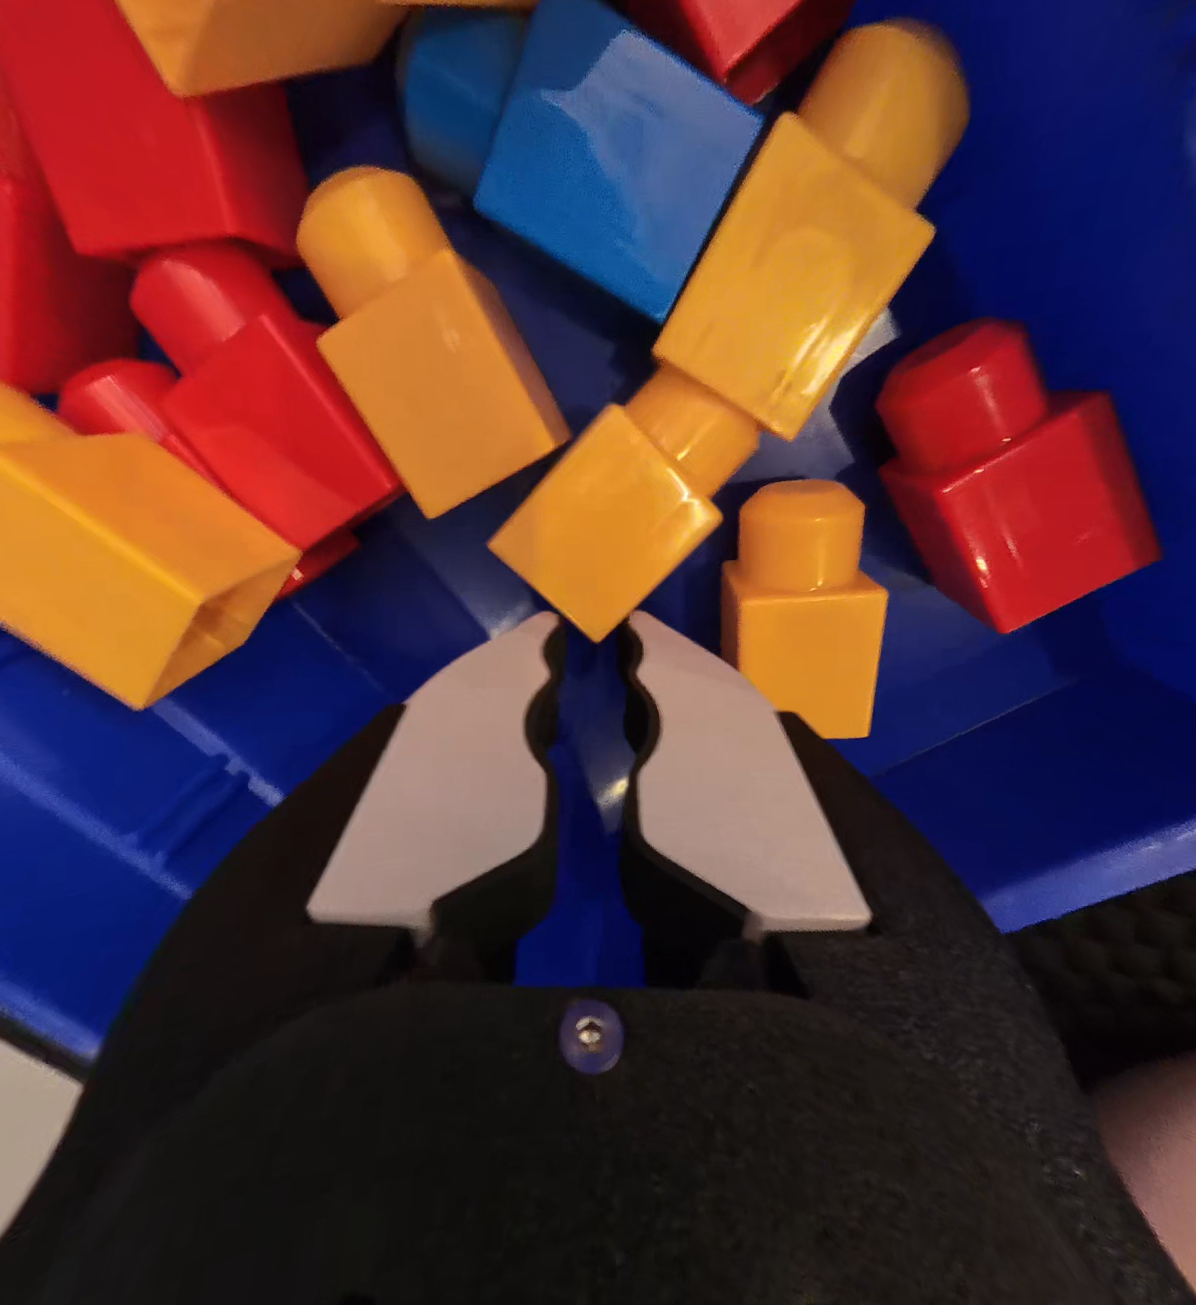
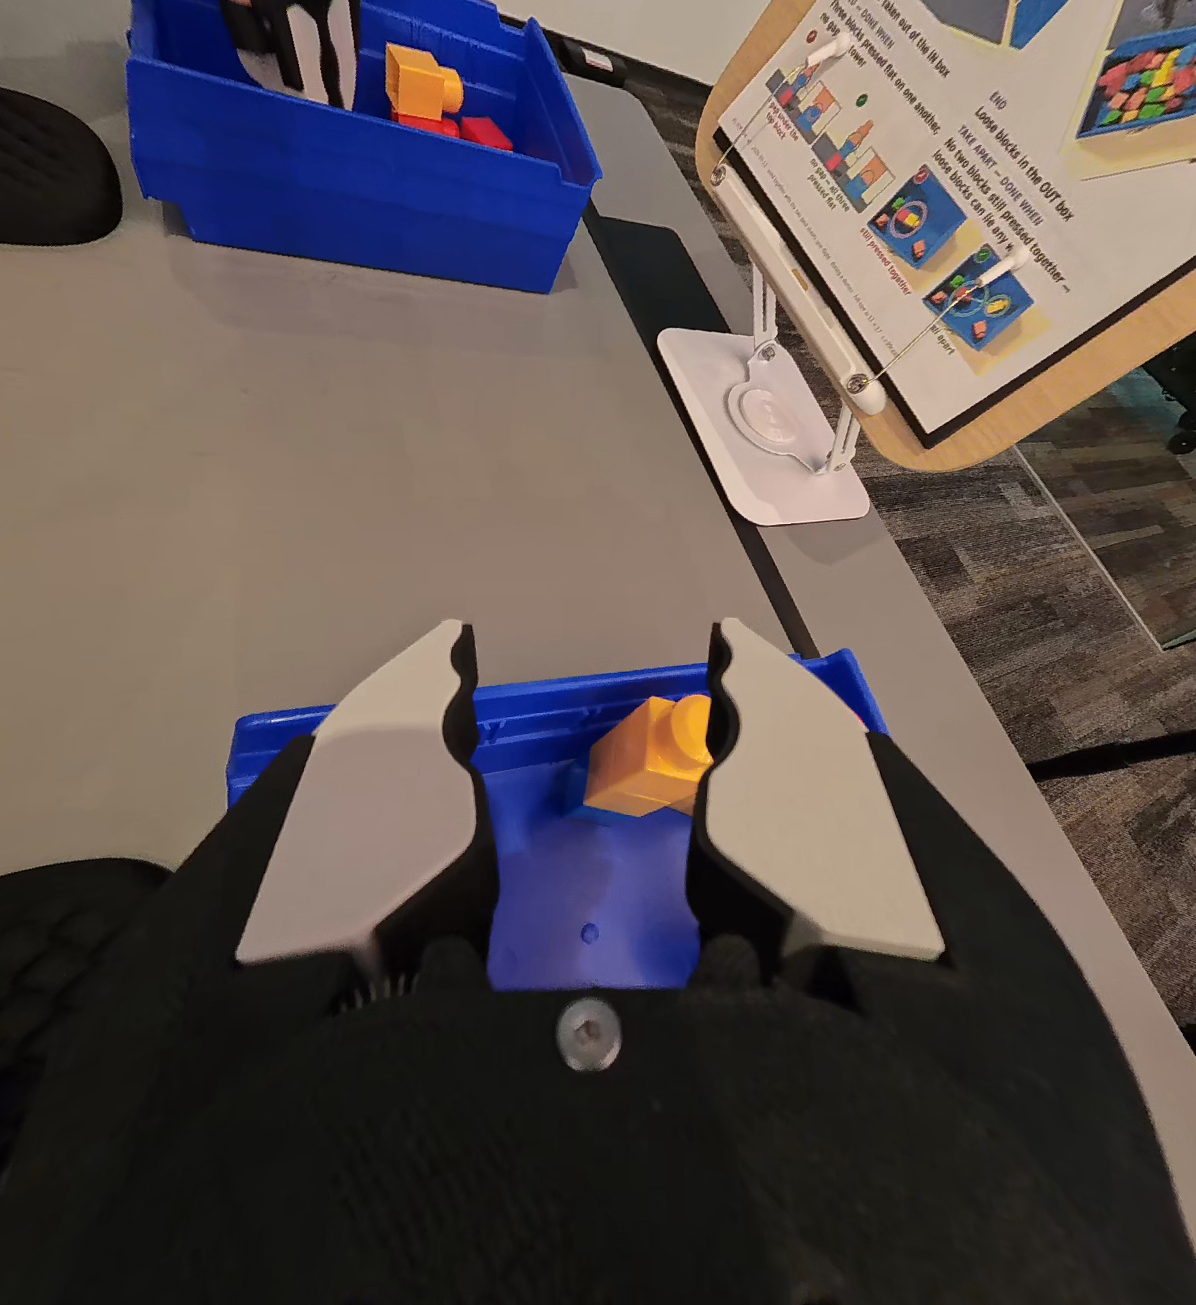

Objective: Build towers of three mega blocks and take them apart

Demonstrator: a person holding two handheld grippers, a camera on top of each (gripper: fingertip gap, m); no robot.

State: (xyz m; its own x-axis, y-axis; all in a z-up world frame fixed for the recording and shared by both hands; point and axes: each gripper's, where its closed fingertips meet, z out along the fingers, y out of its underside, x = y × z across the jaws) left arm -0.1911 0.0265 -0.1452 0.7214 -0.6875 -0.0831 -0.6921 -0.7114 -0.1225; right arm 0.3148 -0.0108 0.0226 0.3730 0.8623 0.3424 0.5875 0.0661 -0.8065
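In the left wrist view my left gripper (image 1: pixel 593 625) is inside a blue bin (image 1: pixel 157 777) of loose blocks. Its jaws are nearly together, and the tips pinch the near corner of a yellow two-block tower (image 1: pixel 687 452) that points away to the upper right. My right gripper (image 2: pixel 589 639) is open and empty. It hovers over a second blue bin (image 2: pixel 581 897), where a yellow block (image 2: pixel 651 763) rests on a blue block (image 2: pixel 584 812). The left gripper also shows far off in the right wrist view (image 2: pixel 312 63), in the far bin (image 2: pixel 369 191).
Red (image 1: pixel 1019 480), yellow (image 1: pixel 803 607) and blue (image 1: pixel 616 176) blocks crowd around the left gripper. A grey table (image 2: pixel 298 459) lies between the bins. A white stand (image 2: pixel 771 431) holding an instruction sheet is at the table's right edge. A black pad (image 2: pixel 15 162) lies at the far left.
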